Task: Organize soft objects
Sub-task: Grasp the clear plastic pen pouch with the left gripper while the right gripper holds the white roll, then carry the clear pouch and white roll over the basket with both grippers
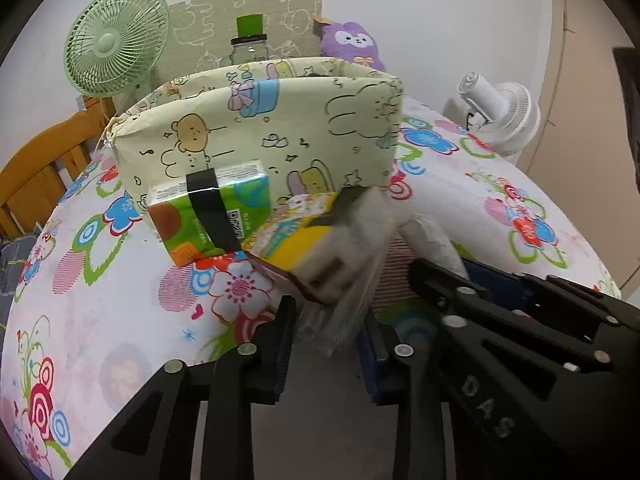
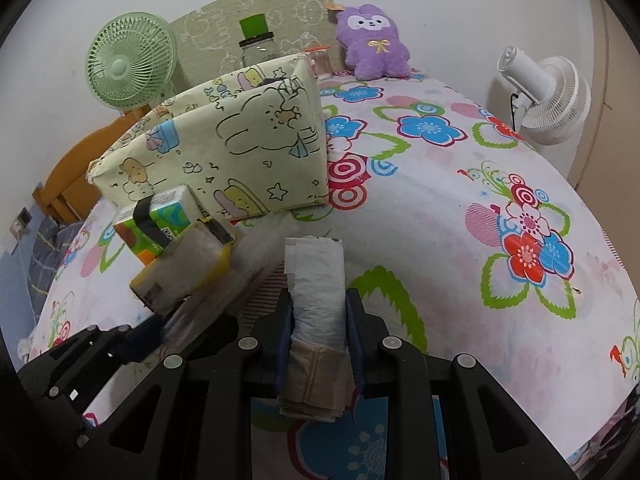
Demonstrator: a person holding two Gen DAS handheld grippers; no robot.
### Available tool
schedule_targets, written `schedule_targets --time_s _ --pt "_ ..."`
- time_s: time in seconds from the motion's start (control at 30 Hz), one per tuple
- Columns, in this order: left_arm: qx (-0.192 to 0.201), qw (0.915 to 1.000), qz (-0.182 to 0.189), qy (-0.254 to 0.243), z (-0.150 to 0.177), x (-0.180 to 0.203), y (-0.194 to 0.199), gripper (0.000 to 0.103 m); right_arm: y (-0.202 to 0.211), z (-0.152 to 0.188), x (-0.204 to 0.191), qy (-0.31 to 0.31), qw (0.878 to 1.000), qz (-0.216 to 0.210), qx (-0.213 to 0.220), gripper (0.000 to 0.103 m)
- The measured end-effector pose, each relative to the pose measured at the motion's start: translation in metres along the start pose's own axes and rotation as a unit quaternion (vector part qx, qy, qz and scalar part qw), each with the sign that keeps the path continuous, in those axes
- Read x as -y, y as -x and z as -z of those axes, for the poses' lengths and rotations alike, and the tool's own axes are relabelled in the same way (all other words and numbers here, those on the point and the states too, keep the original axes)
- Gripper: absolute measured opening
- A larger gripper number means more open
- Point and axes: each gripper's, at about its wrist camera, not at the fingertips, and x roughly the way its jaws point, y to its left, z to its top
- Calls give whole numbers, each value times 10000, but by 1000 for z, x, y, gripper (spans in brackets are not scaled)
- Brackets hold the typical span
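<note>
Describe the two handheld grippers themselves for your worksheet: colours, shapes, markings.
Both grippers, left gripper and right gripper, are black angular plastic frames with cut-out slots and round silver bolt heads. Their fingers carry dark blue pads. Embossed letters "DAS" show on one frame. No cables or sleeves are visible.

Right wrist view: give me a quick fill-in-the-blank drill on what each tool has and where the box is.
1. The right tool is shut on a folded white ____.
2. The left tool grips a ____ tissue pack by its clear wrapper.
3. The green tissue pack is banded with ____ tape.
4. The purple plush sits ____ the cartoon box.

Missing words: bag; yellow; black; behind
</note>
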Motion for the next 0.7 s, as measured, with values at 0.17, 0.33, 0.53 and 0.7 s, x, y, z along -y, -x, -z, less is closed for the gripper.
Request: schedule_targets --time_s 0.17,0.33,0.53,0.7 --pt "120 9998 131 -31 3 6 12 16 10 3 -1 -3 9999 -32 100 28" --pt "180 9997 179 5 6 10 20 15 21 7 -1 -14 9998 -16 189 28" --pt "365 9990 256 24 7 15 35 15 40 7 0 -20 9992 29 396 28" --pt "530 9983 257 42 3 18 48 15 55 4 0 -19 9984 30 567 28"
